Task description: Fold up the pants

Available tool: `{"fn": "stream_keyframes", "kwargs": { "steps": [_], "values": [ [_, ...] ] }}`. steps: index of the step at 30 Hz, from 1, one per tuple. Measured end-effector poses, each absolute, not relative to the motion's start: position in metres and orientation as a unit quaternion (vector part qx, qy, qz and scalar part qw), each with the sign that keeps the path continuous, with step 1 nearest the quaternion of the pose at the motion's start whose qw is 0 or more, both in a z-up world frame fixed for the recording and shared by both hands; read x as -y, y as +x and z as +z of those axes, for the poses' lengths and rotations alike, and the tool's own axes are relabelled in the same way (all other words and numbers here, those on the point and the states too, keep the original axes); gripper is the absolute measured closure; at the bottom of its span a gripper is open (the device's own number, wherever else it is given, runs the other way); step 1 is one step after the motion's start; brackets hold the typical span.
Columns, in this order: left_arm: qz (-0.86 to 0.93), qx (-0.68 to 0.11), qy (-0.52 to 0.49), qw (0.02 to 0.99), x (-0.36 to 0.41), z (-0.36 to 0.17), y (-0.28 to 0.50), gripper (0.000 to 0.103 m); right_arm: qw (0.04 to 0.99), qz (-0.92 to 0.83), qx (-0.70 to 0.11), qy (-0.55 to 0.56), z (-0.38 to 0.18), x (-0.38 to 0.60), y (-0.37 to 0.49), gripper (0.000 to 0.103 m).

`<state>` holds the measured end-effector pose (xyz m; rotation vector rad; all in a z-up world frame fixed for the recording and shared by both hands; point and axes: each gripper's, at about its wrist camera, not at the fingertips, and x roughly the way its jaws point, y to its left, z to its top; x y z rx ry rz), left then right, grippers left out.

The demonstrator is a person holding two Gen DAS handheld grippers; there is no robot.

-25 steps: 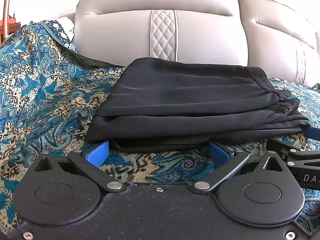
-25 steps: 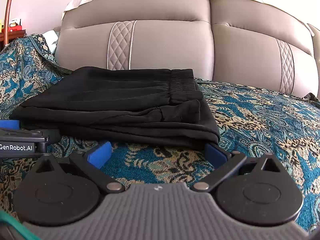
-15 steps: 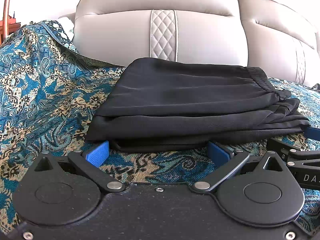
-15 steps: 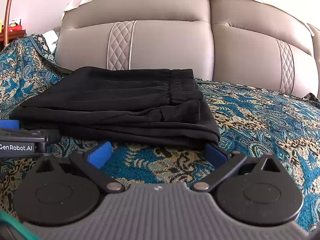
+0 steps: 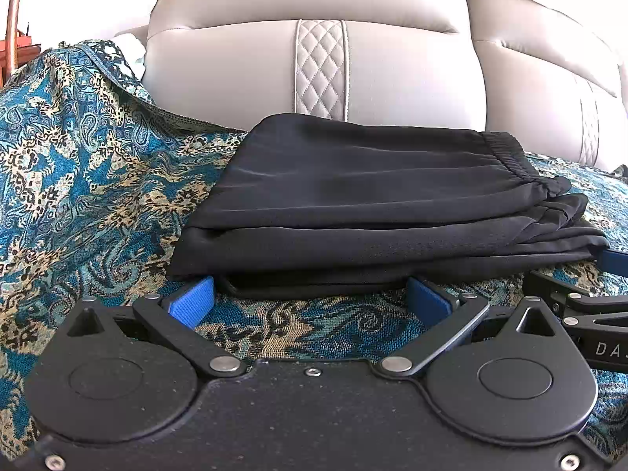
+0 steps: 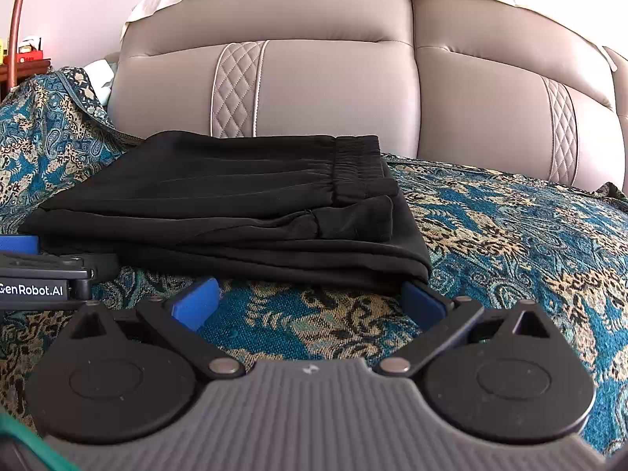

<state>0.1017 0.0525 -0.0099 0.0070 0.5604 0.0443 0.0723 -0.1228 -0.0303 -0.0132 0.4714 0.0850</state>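
Left wrist view, nearest: the left tool (image 5: 310, 300) has its jaws spread wide, the two blue pads (image 5: 191, 303) well apart and low over the patterned bedspread (image 5: 78, 180). Nothing is gripped between them. The tip of each pad meets the near edge of the folded black pants (image 5: 376, 200); whether the pads press the cloth or slip under its lowest layer cannot be told. At the right edge of this view the right tool (image 5: 581, 298) shows as a black arm with one blue pad just at the near right corner of the pants.

Right wrist view, nearest: the right tool (image 6: 310, 300) is likewise wide open and holds nothing. Its left pad (image 6: 197, 303) lies on the bedspread (image 6: 510, 235), just short of the pants (image 6: 219, 196); its right pad is tucked at the near right corner of the folded stack, where the cloth overhangs it. At the left edge the left tool (image 6: 23, 259), a black arm with printed lettering and a blue pad, sits against the near left edge of the pants.

Middle distance: the pants lie as a flat, layered stack on the bedspread, directly ahead of both tools, with the gathered elastic waistband (image 6: 355, 157) on the right, far side and a smooth fold on the left.

Far: a grey padded headboard (image 6: 333, 78) with quilted diamond strips rises behind the pants. A white pillow corner (image 6: 100, 74) shows at the far left.
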Motion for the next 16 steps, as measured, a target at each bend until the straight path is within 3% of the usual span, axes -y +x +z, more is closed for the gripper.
{"fn": "stream_keyframes", "kwargs": {
  "steps": [16],
  "values": [
    [0.022,-0.275,0.002,0.961,-0.0511,-0.0086,0.1017,0.000,0.972,0.042,-0.233,-0.006,-0.0304,0.1230,0.0719,0.000]
  ]
}}
